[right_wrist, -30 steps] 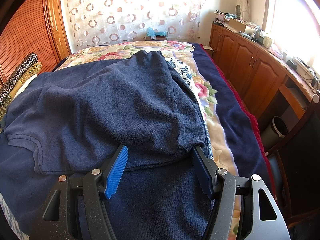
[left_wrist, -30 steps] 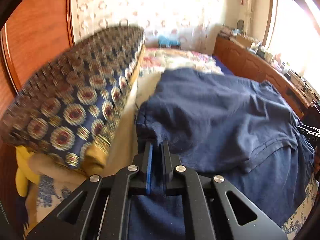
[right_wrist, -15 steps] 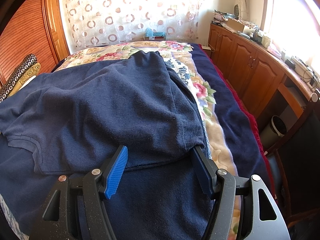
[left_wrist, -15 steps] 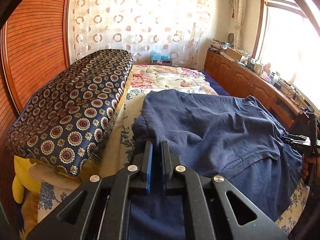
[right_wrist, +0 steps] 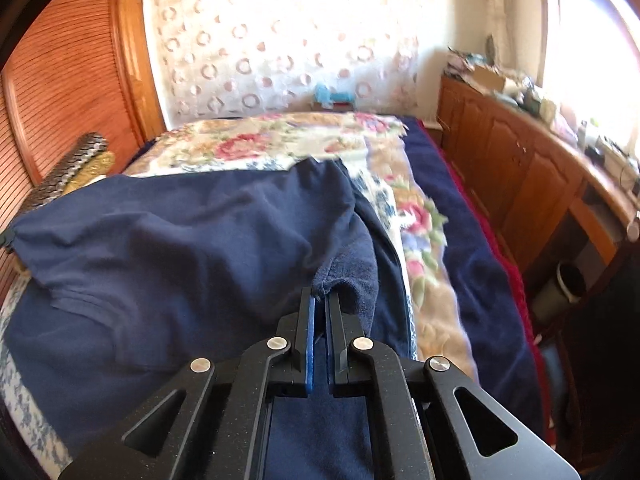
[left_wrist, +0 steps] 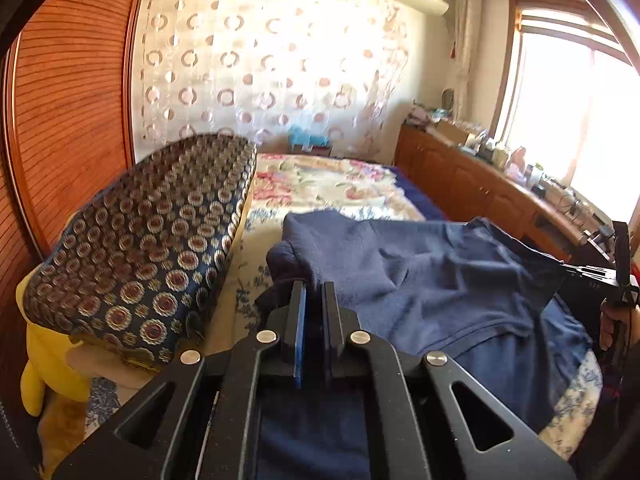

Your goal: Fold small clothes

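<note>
Pinching opposite edges of the navy blue cotton garment [right_wrist: 192, 240], the left gripper [left_wrist: 313, 292] and right gripper [right_wrist: 319, 300] (jaws just closed) hold it over the floral-quilted bed [right_wrist: 280, 140], centre frame.

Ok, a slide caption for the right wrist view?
Right gripper, jaws just closed, pinching a bunched edge of the navy garment on the floral bedspread.

You're in a home bedroom: ahead of your tongs lies a bed with a floral bedspread [right_wrist: 280, 144], a patterned cushion [left_wrist: 152, 236] to their left, a circle-print curtain [left_wrist: 260, 76] beyond, and cluttered wooden cabinets [right_wrist: 520, 160] under a sunny window [left_wrist: 576, 100] to their right.
</note>
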{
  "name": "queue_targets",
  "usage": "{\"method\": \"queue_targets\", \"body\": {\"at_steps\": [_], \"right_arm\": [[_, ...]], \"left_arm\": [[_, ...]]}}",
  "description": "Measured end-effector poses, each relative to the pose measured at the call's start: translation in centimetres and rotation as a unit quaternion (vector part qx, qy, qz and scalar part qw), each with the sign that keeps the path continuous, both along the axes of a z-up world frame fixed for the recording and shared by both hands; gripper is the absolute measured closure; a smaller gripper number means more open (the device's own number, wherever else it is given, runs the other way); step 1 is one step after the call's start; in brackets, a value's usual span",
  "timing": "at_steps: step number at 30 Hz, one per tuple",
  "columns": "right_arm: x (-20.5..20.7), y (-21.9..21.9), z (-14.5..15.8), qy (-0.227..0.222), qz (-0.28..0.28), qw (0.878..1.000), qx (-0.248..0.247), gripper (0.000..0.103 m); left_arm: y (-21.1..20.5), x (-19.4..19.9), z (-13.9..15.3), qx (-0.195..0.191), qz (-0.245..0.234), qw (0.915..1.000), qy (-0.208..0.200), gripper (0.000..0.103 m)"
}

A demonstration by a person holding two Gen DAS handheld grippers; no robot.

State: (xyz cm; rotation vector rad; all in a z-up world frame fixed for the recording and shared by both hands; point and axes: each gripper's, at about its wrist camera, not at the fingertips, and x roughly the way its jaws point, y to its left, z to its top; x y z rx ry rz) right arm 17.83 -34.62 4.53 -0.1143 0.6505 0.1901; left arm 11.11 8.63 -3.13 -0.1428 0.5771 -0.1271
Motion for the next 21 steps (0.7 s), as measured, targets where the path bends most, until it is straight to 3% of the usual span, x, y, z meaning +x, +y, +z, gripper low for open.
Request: {"method": "queue_targets", "body": {"at_steps": [10,13,17,21], "right_arm": [[-7.2,-0.7,4.5,-0.060,0.028,0.997,-0.034,0.099],[-9.6,-1.0,5.4,-0.045,0.063,0.996,-0.033,0.100],[-12.9,-2.4,5.8,-0.057,0.062,0.996,-0.029,0.099],[-14.0,-3.4,2.9,-0.029,0.052,0.998,-0.031,0.099]], "left_arm": [[1.1,-4.2,4.9,-0.028,-0.015,0.9977,-0.059,0.095],[1.6,-5.7,5.7,-0.033,-0.020,0.9969,-0.068,0.096],[2.4,-7.7,4.8,-0.044,-0.024,0.9970,-0.059,0.096],[3.0,-8.5,0.9,-0.040,-0.009,0.9991,-0.010,0.096]]}}
